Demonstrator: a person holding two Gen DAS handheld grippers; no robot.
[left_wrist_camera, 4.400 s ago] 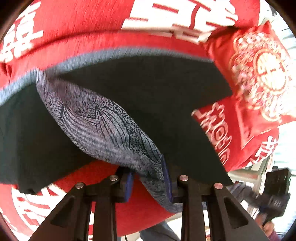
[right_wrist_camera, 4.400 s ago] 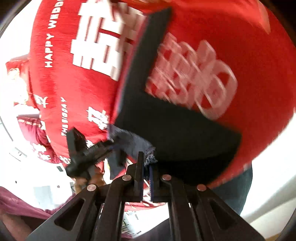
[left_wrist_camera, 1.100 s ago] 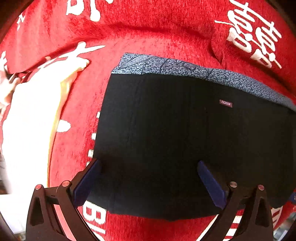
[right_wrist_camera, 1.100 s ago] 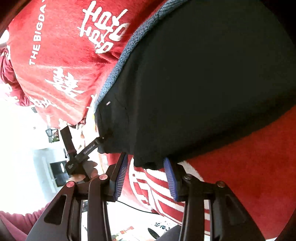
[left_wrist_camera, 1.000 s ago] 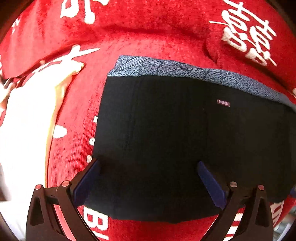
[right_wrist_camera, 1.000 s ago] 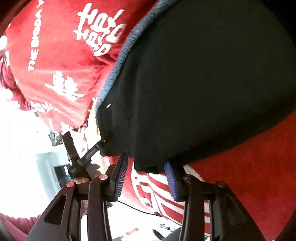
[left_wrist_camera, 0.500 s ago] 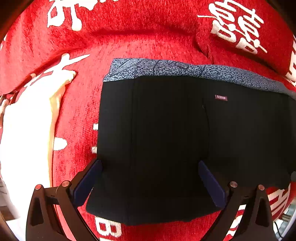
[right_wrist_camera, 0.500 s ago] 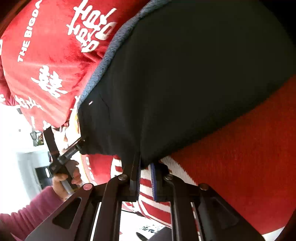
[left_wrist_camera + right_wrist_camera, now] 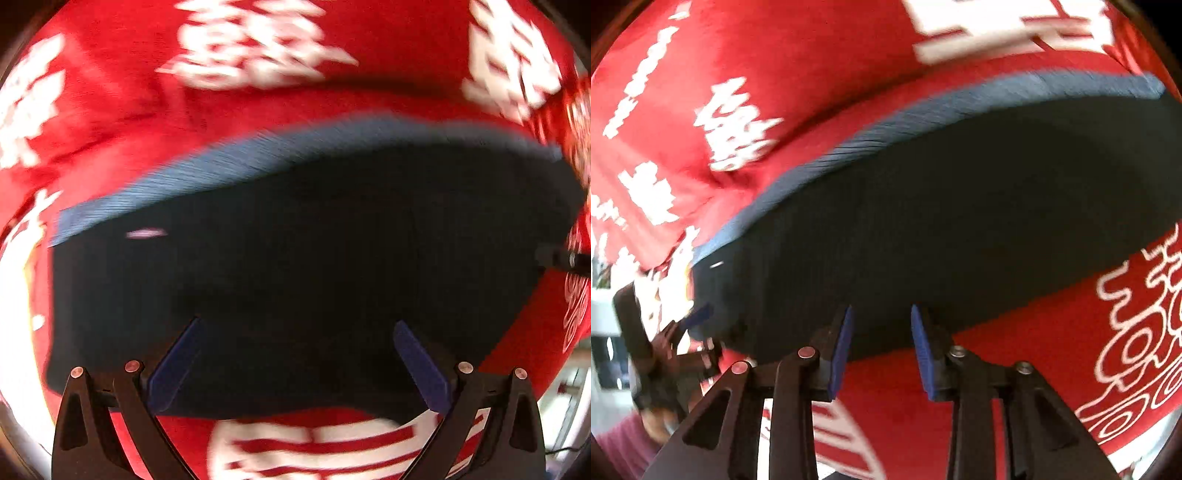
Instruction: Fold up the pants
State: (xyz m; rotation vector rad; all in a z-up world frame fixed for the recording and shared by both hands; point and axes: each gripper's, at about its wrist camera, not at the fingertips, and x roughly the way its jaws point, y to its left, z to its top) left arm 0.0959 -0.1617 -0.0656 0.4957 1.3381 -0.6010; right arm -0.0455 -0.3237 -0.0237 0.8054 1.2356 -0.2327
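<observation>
Black pants (image 9: 314,258), blue-grey patterned waistband, folded flat on red cloth

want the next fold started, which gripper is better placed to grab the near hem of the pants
Right, probably. The right gripper has just been opening, nothing between its pads, and straddles the near hem of the pants. The left gripper gapes wide over mid-cloth.

Both tools share one build. The left gripper (image 9: 295,363) has black triangular-cutout arms, silver rivets at the joints and blue ribbed pads (image 9: 173,369) at seven and five o'clock. The right gripper (image 9: 882,345) matches it. A maroon sleeve (image 9: 618,448) shows at eight o'clock.
</observation>
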